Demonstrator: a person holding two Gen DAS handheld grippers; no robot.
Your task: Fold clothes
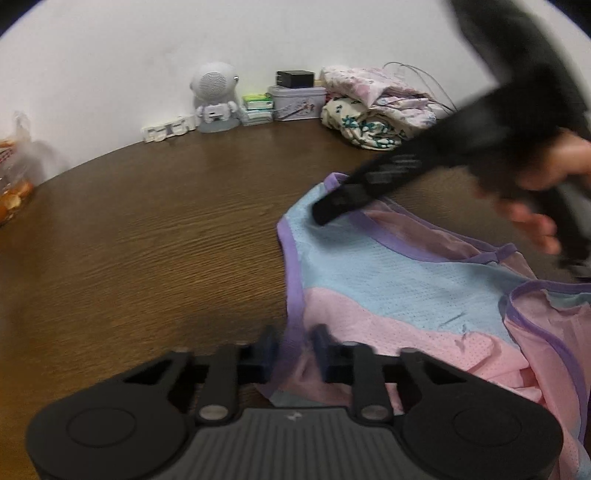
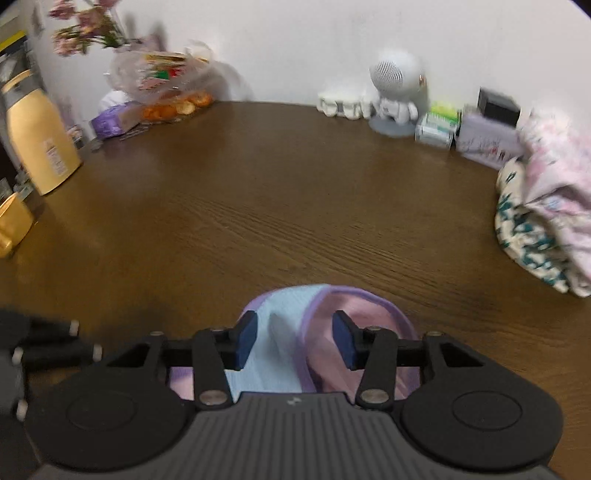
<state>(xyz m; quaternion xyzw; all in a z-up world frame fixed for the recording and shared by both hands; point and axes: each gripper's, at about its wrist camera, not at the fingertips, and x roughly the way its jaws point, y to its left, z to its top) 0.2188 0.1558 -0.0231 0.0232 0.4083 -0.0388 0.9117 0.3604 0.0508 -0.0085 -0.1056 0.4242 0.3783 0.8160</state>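
table (image 1: 166, 229) of dark brown wood fills most of both views, and it goes back to a white wall (image 1: 147, 44). on the right part of the table lies a small sleeveless top (image 1: 399, 280) of thin mesh cloth, light blue above and pink below, with purple borders at the neck and the arm openings. it is spread mostly flat, with some wrinkles on its right side.

the left gripper (image 1: 293, 349) is at the left edge of the top, and its blue pads are pressed together on the purple border there, with the cloth pinched between them. the right gripper (image 2: 293, 341) is at a shoulder strap of the top. its jaws stand partly open, with blue and pink cloth lying between the pads, but the pads do not seem to press on it. in the left view this gripper shows as a dark blurred bar over the strap, held by a hand (image 1: 535, 199).

further back at the right is a pile of clothes (image 1: 373, 107) with flower prints, well apart from the top. beside it along the wall stand a pale tin box (image 1: 297, 103), a white robot-shaped speaker (image 1: 216, 98) and a white power strip (image 1: 168, 129). at the far left are a bag of oranges (image 2: 173, 105), a yellow bag (image 2: 40, 140) and pink flowers (image 2: 85, 26).
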